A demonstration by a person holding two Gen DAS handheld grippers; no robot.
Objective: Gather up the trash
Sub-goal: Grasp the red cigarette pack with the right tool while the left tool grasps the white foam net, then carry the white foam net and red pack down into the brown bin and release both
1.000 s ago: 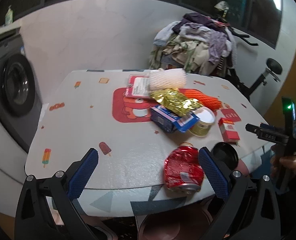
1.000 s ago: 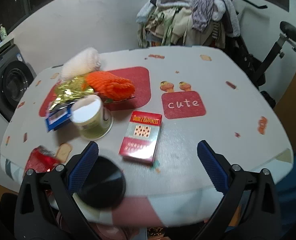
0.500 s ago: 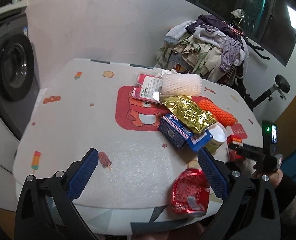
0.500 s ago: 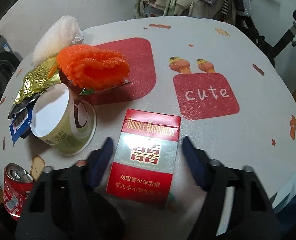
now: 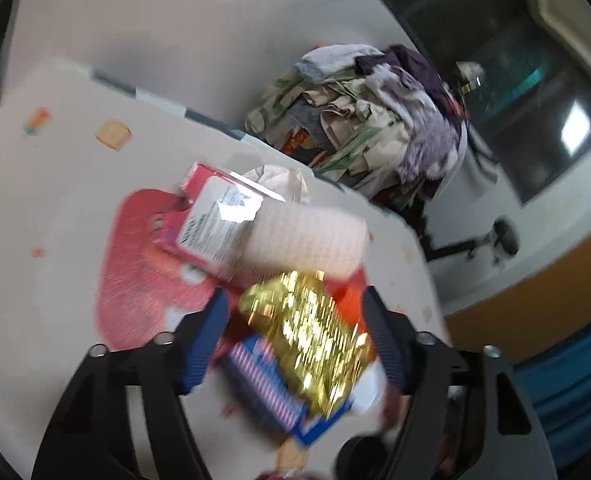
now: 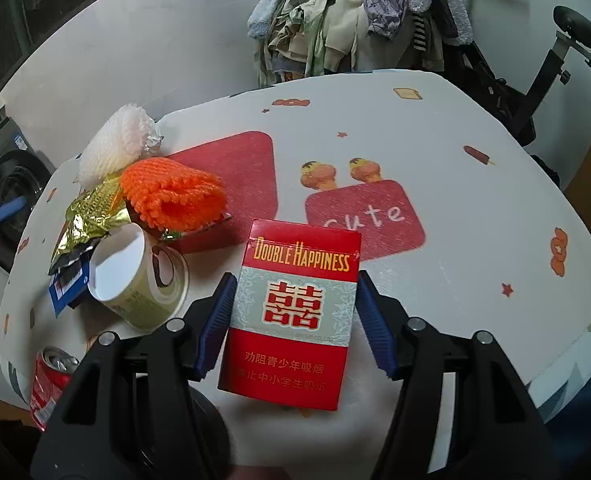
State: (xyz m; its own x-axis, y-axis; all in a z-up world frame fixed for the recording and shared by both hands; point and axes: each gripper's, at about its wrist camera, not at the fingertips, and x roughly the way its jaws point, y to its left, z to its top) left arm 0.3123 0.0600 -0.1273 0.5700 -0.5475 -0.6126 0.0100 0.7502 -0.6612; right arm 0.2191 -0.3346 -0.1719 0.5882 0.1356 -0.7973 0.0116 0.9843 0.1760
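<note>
My right gripper (image 6: 293,322) is shut on a red Double Happiness cigarette pack (image 6: 295,312), held slightly above the table (image 6: 455,280). My left gripper (image 5: 295,340) hovers, partly closed, around a gold foil wrapper (image 5: 307,336) lying on a blue box (image 5: 271,396); the view is blurred and I cannot tell whether the pads touch it. Beside these lie a white foam net (image 5: 307,240), a red-and-white packet (image 5: 215,220), an orange foam net (image 6: 173,194), a paper cup (image 6: 131,276) on its side and a crushed red can (image 6: 49,380).
A pile of clothes (image 6: 355,16) sits on an exercise bike (image 6: 555,52) behind the table. A washing machine (image 6: 3,196) stands at the left. A dark round bin lid (image 5: 359,456) shows at the table's near edge.
My right gripper closed on the cigarette pack and lifted it. My left gripper moved forward over the pile and narrowed around the gold wrapper.
</note>
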